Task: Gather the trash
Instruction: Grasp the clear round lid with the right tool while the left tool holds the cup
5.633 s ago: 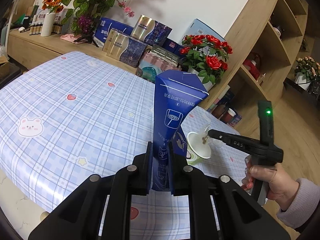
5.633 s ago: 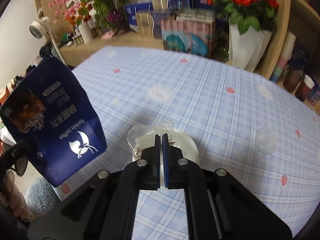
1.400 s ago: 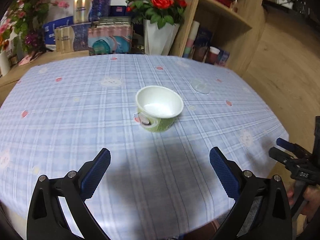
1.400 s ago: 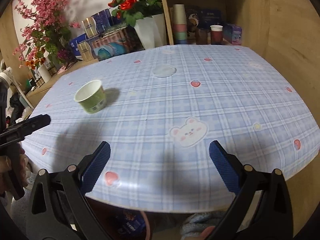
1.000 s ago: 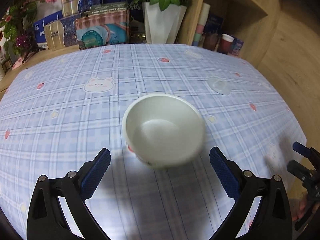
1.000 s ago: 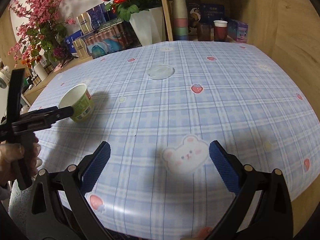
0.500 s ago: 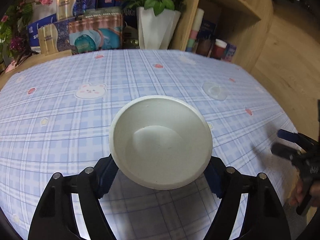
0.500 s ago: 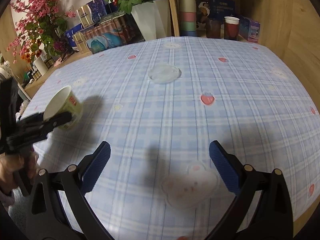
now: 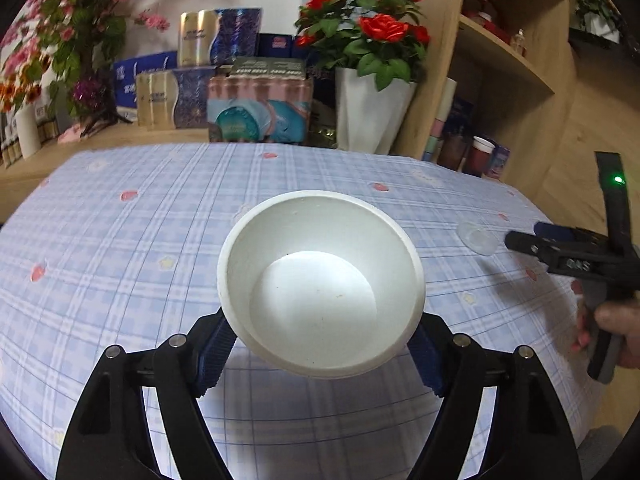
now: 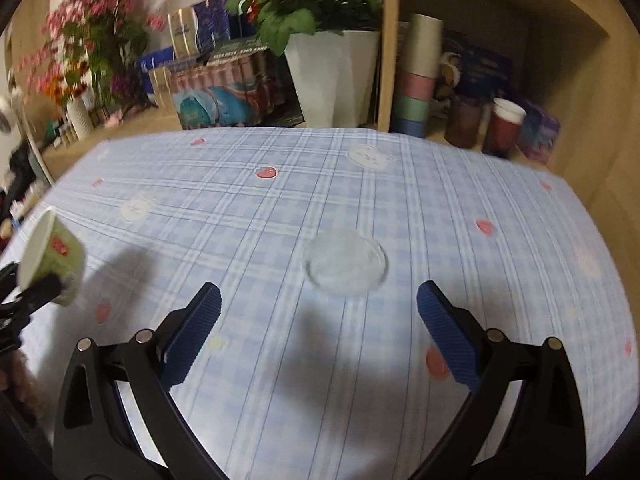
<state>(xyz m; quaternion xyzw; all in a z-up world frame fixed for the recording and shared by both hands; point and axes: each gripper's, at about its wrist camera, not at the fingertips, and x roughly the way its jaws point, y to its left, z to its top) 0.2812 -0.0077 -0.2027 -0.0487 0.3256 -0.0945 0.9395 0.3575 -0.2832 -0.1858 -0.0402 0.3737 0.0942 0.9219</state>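
Note:
A white paper cup (image 9: 320, 280) with a green outside sits between the pads of my left gripper (image 9: 320, 350), which is shut on its sides. In the right wrist view the cup (image 10: 50, 256) is tilted and held just off the checked tablecloth (image 10: 280, 184) at the far left. A clear round plastic lid (image 10: 346, 262) lies flat on the cloth. My right gripper (image 10: 318, 294) hangs open just short of it, nothing between its fingers. In the left wrist view the lid (image 9: 478, 238) lies beside the right gripper's tip (image 9: 520, 242), held by a hand (image 9: 618, 328).
Behind the table stand a white vase of red roses (image 9: 370, 116), boxed goods (image 9: 260, 104) and pink flowers (image 9: 60, 40). A wooden shelf unit (image 10: 480, 80) with stacked cups (image 10: 416, 100) and a red cup (image 10: 504, 124) stands at the back right. The table's right edge (image 9: 560, 240) drops to wood floor.
My left gripper closed on the cup and has tilted and raised it. My right gripper has moved across the table up to the clear lid.

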